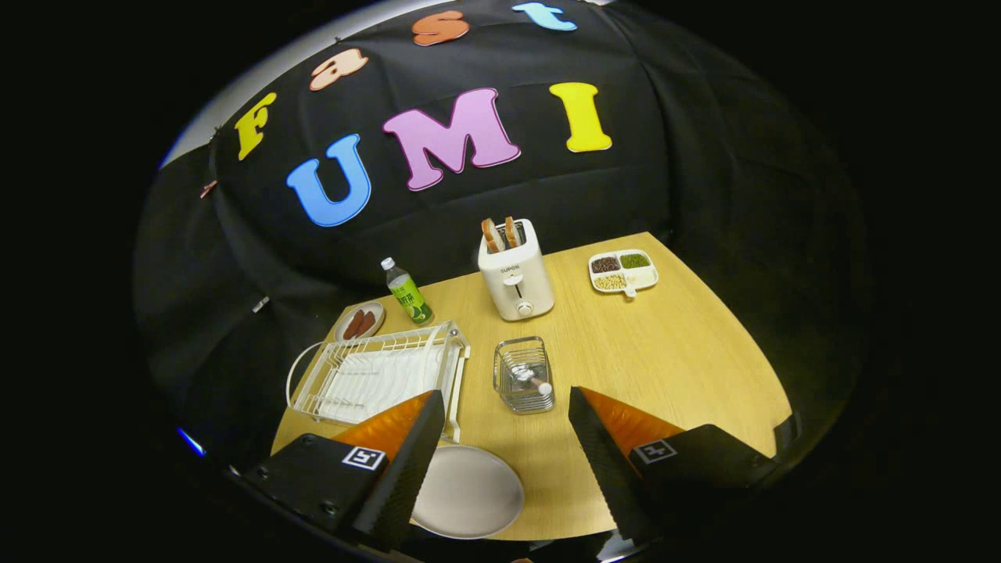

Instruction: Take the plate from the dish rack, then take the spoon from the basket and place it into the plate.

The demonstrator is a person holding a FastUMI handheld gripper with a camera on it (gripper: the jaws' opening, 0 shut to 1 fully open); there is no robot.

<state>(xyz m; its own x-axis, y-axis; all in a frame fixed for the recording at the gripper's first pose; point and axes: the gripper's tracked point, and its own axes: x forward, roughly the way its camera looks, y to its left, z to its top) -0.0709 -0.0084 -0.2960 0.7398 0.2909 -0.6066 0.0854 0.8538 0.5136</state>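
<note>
The gripper is hovering above a wooden table, its two fingers spread wide and gripping nothing. The plate is lying flat on the table between the fingers, just in front of the white dish rack, its left edge passing under the left finger. The spoon is sitting in the wire basket just ahead of the fingertips. Beyond, a toaster is holding two slices of bread, flanked by a green bottle, a small dish of sausages and a divided tray of grains.
</note>
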